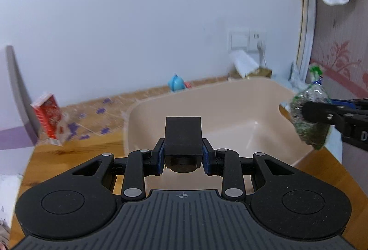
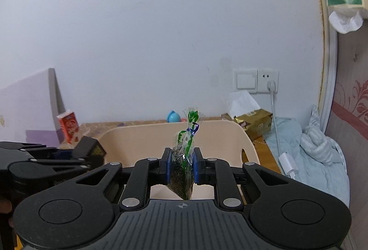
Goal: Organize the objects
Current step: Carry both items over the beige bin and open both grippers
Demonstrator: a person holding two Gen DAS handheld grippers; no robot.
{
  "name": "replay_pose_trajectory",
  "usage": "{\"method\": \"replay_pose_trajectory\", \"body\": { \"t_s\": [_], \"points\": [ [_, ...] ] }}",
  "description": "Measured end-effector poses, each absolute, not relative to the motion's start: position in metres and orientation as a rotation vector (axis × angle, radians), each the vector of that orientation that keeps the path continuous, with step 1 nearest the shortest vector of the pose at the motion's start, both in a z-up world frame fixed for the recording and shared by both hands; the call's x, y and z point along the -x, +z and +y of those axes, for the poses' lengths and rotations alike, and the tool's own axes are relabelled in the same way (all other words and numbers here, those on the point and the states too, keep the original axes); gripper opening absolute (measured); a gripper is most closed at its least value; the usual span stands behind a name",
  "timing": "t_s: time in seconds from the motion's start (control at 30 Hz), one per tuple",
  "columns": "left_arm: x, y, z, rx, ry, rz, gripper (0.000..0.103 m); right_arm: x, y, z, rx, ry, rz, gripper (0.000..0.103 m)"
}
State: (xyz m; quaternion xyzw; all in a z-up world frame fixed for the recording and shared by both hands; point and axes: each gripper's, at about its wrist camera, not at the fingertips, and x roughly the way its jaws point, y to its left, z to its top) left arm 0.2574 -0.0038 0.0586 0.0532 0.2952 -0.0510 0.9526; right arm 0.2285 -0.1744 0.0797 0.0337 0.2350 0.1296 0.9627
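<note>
Carry step, judged: both loads held over tub (image 1: 147, 111), drop not yet done. Left gripper (image 1: 183, 155) pinching black box (image 1: 183, 135); right gripper (image 2: 182, 166) pinching tied bag of green stuff (image 2: 184, 153). Next, prob.: lower into tub, spread jaws. Red carton (image 1: 49, 118), blue toy (image 1: 176, 83), tissue pack (image 2: 253, 121) on desk w/ cable (image 2: 276, 123) nearby; grippers close together, mind a clash.
</note>
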Motion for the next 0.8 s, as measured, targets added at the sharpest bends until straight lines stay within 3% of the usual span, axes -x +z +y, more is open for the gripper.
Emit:
{"method": "replay_pose_trajectory", "body": {
  "t_s": [0.43, 0.5, 0.53, 0.6, 0.8],
  "points": [
    [-0.312, 0.012, -0.011, -0.132, -0.126, 0.815, 0.035, -0.284, 0.026, -0.162, -0.02, 0.264, 0.704, 0.018],
    [-0.308, 0.016, -0.009, -0.133, -0.136, 0.799, 0.048, -0.279, 0.027, -0.162, -0.026, 0.257, 0.693, 0.028],
    [-0.305, 0.019, -0.009, -0.132, -0.147, 0.791, 0.05, -0.274, 0.029, -0.163, -0.028, 0.251, 0.68, 0.032],
    [-0.298, 0.026, -0.009, -0.128, -0.15, 0.779, 0.07, -0.267, 0.034, -0.165, -0.023, 0.243, 0.657, 0.053],
    [-0.271, 0.054, 0.0, -0.113, -0.133, 0.695, 0.087, -0.23, 0.053, -0.17, 0.004, 0.195, 0.565, 0.079]
  ]
}}
